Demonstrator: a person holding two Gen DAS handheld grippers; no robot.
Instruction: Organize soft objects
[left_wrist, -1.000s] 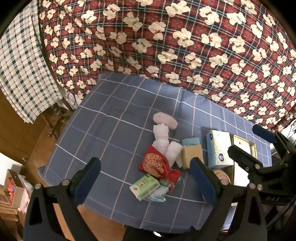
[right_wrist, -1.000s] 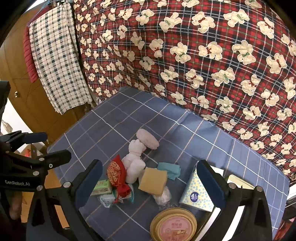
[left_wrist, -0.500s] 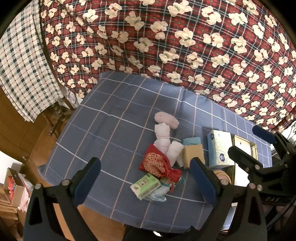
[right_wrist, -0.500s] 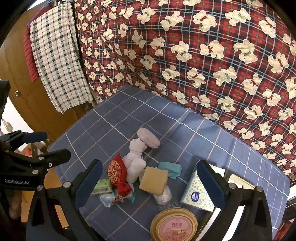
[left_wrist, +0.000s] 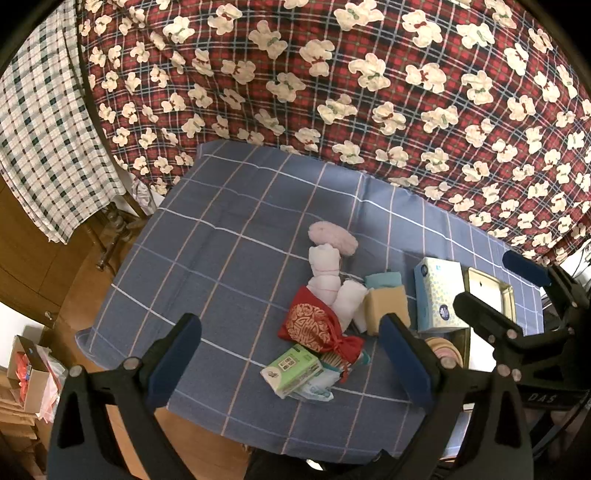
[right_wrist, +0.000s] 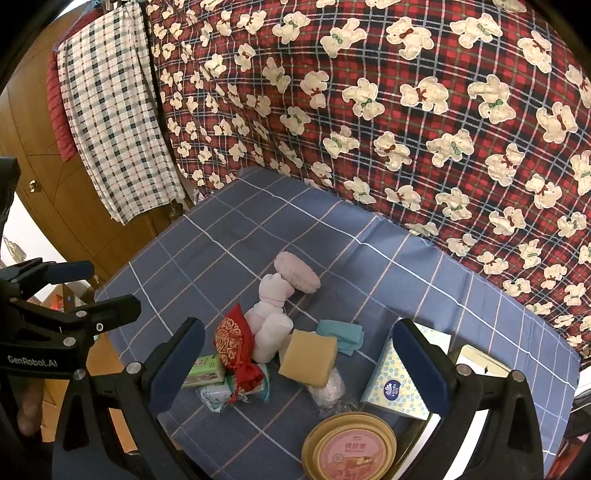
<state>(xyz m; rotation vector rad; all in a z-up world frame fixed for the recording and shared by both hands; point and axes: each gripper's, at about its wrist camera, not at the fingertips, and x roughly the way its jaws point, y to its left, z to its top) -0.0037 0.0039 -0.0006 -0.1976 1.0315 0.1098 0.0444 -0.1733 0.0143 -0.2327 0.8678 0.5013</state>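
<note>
A heap of soft things lies on the blue checked tablecloth (left_wrist: 229, 236): a pink pad (left_wrist: 332, 238), a white towel bear (left_wrist: 325, 273), a red embroidered pouch (left_wrist: 314, 326), a yellow sponge (left_wrist: 386, 306), a teal cloth (left_wrist: 382, 278) and a green tissue pack (left_wrist: 291, 371). The right wrist view shows the same pouch (right_wrist: 234, 341), sponge (right_wrist: 310, 356) and bear (right_wrist: 269, 306). My left gripper (left_wrist: 291, 354) hovers open high above the heap. My right gripper (right_wrist: 297, 362) is open too, also well above it.
A blue-patterned tissue box (left_wrist: 437, 295) and a gold-rimmed tray (left_wrist: 509, 291) sit at the right of the table. A round tin (right_wrist: 349, 446) lies near the front edge. A red bear-print blanket (right_wrist: 369, 110) rises behind; a checked cloth (right_wrist: 110, 122) hangs at left.
Both views have shifted only slightly; the objects have not moved and both grippers stay open.
</note>
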